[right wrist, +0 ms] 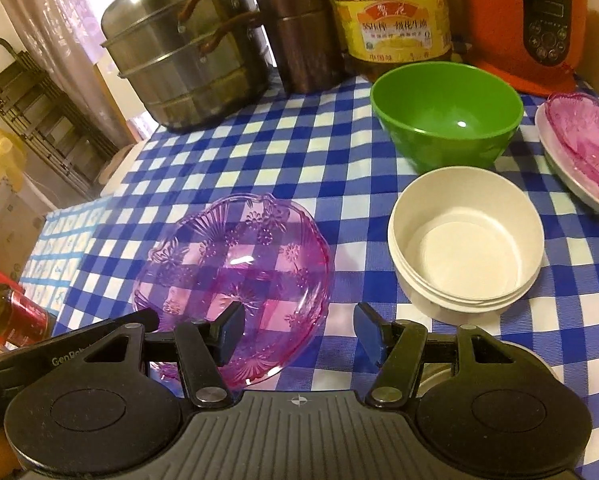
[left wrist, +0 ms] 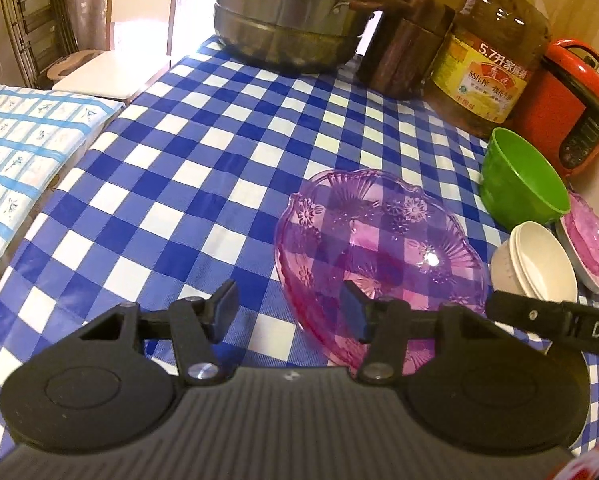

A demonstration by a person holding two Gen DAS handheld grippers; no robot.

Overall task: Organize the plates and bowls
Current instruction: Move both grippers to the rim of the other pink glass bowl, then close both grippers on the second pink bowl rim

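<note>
A clear purple patterned bowl [left wrist: 379, 256] [right wrist: 235, 276] sits on the blue checked tablecloth [left wrist: 203, 152]. My left gripper [left wrist: 291, 312] is open, its near rim between the open fingers, not gripped. My right gripper [right wrist: 299, 332] is open and empty, just right of that bowl. Stacked white bowls [left wrist: 539, 264] [right wrist: 465, 236] stand to the right, a green bowl [left wrist: 519, 176] [right wrist: 447, 108] behind them. A second purple bowl [left wrist: 593, 244] [right wrist: 587, 140] lies on a white plate [right wrist: 579, 188] at far right.
At the table's back stand a steel steamer pot [left wrist: 287, 16] [right wrist: 187, 48], a copper canister [left wrist: 407, 44] [right wrist: 303, 36], a big oil bottle [left wrist: 495, 48] [right wrist: 391, 20] and a red rice cooker [left wrist: 567, 108] [right wrist: 539, 28]. A patterned cushion [left wrist: 27, 152] lies left of the table.
</note>
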